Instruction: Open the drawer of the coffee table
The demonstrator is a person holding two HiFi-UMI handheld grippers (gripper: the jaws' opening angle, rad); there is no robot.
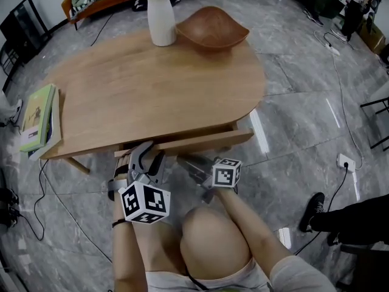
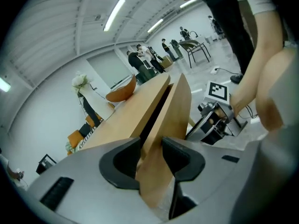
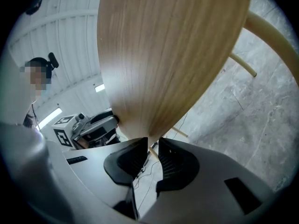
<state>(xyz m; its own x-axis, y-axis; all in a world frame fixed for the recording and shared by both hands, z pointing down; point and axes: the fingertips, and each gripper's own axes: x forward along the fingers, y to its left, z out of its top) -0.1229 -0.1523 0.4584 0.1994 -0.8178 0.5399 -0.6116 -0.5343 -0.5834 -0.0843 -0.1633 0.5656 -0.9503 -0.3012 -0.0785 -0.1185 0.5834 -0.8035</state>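
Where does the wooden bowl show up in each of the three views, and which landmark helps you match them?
Head view: the wooden bowl sits at top centre, on the table's far end, beside the white vase.
Left gripper view: the bowl is left of centre, at the table's far end.
Right gripper view: not in it.
Shared landmark: the coffee table, whose pale wood shows in every view.

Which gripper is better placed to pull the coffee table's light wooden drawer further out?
Right, probably: the right gripper looks clamped on the light wooden drawer front, while the left gripper only straddles it, jaws open.
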